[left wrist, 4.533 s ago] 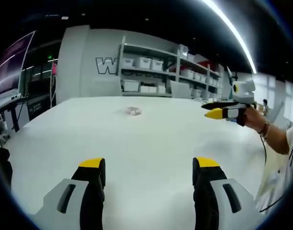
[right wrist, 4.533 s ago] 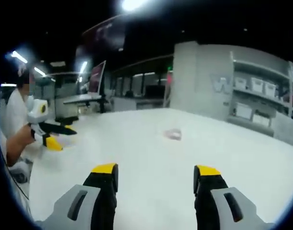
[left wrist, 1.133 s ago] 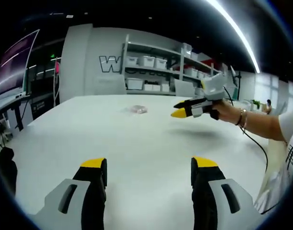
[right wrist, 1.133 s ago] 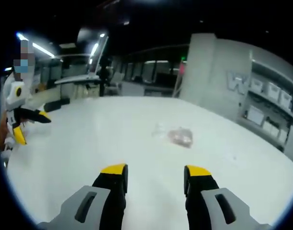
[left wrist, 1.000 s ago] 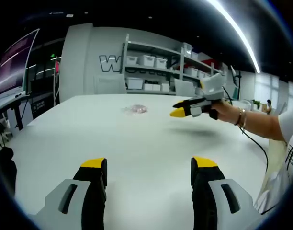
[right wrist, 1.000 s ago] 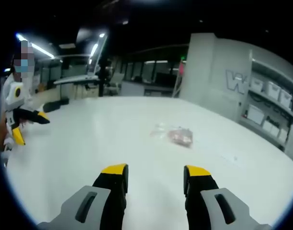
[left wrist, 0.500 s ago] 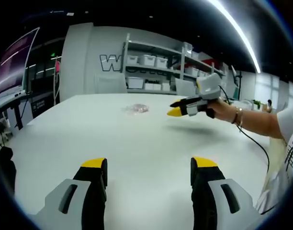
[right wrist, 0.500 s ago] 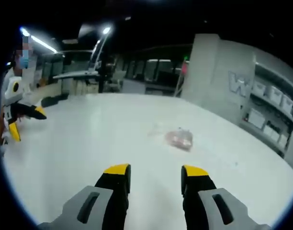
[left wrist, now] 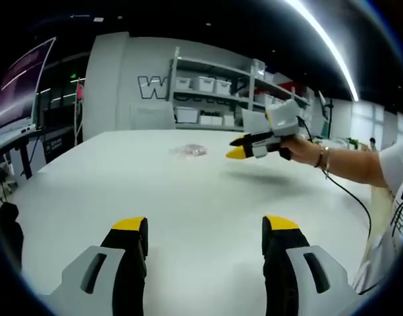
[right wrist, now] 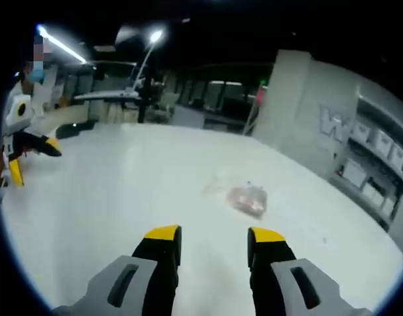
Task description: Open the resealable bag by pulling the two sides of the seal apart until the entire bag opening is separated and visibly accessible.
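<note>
A small clear resealable bag (right wrist: 246, 198) with pinkish contents lies flat on the white table (right wrist: 122, 191), just ahead of my right gripper (right wrist: 213, 239), whose yellow-tipped jaws stand open a moderate width with nothing between them. In the left gripper view the same bag (left wrist: 190, 151) is far off across the table, and my left gripper (left wrist: 205, 227) hangs wide open and empty near the table's near edge. The right gripper (left wrist: 244, 147), held by a hand, comes in from the right a short way from the bag. The left gripper (right wrist: 27, 161) appears at the far left of the right gripper view.
Shelves with white bins (left wrist: 208, 85) line the wall behind the table. Desks and monitors (right wrist: 112, 99) stand beyond the far table edge. A person's arm (left wrist: 346, 164) with a trailing cable reaches in from the right. The white tabletop (left wrist: 188, 197) is wide and bare around the bag.
The right gripper has moved toward the bag, which now sits larger and closer before its jaws; its jaws have narrowed slightly. The left gripper has stayed put.
</note>
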`<state>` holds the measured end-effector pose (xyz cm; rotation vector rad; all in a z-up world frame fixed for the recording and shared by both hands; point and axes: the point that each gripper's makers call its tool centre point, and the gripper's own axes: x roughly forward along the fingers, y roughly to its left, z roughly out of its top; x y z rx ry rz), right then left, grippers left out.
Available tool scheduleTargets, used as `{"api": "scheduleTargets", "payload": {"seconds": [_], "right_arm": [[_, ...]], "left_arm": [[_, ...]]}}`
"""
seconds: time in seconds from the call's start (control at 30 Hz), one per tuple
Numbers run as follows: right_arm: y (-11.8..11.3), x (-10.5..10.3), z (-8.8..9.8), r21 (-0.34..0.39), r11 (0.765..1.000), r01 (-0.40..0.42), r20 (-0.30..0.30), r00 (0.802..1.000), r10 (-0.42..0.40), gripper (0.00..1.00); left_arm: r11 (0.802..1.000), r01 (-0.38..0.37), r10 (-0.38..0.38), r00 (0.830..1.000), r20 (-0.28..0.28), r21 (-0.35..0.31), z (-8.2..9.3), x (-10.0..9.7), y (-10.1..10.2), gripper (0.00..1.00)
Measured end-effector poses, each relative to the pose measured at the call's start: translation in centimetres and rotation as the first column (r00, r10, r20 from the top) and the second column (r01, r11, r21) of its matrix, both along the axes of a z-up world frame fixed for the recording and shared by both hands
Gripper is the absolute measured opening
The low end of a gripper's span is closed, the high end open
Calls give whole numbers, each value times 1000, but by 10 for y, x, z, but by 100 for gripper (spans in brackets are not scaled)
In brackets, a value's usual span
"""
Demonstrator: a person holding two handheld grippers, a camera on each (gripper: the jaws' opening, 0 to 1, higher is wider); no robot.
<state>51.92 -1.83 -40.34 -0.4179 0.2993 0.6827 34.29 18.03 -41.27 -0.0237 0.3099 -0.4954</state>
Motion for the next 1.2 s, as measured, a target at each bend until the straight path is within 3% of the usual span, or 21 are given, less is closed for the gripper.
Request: {"api": "scheduleTargets", "payload": {"seconds": [1.2], "right_arm": [[12, 34, -10, -148, 987, -57, 76, 995, 68, 29]], "left_arm": [[1000, -11, 11, 1000, 2, -7, -4, 3, 0, 69]]}}
